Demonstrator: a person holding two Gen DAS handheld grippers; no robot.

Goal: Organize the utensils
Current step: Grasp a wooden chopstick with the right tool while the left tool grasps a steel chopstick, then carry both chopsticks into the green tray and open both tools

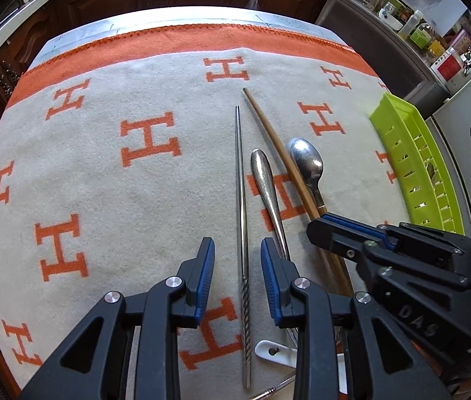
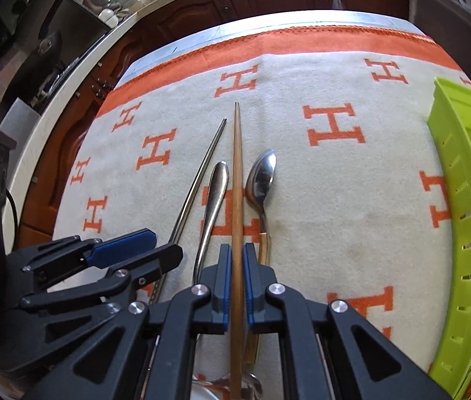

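Right gripper (image 2: 234, 260) is pinched tight on the wooden chopstick (image 2: 236, 173), pads pressing both sides of the stick partway along its length. The stick's long axis runs straight out ahead of the fingers, thin tip pointing away toward the far orange border of the blanket (image 2: 352, 220). So any lift carries it lengthwise, w/ most of the stick sticking out in front.

Left gripper (image 1: 237, 266) sits narrow but not closed: the metal chopstick (image 1: 240, 180) lies between its pads w/ a gap showing each side, not gripped yet. That stick also runs along the fingers' line, twisted end toward the camera.

Two spoons (image 2: 262, 180) (image 2: 217, 186) lie beside the wooden stick on the blanket, roughly parallel, handles toward the grippers.

Green tray (image 2: 449, 173) is off to the right, well apart from both sticks, already holding some utensils. Right hand is the nearer one to it; the tray's long side lies about parallel to the held stick, so prob. a sideways carry w/ little turning needed.
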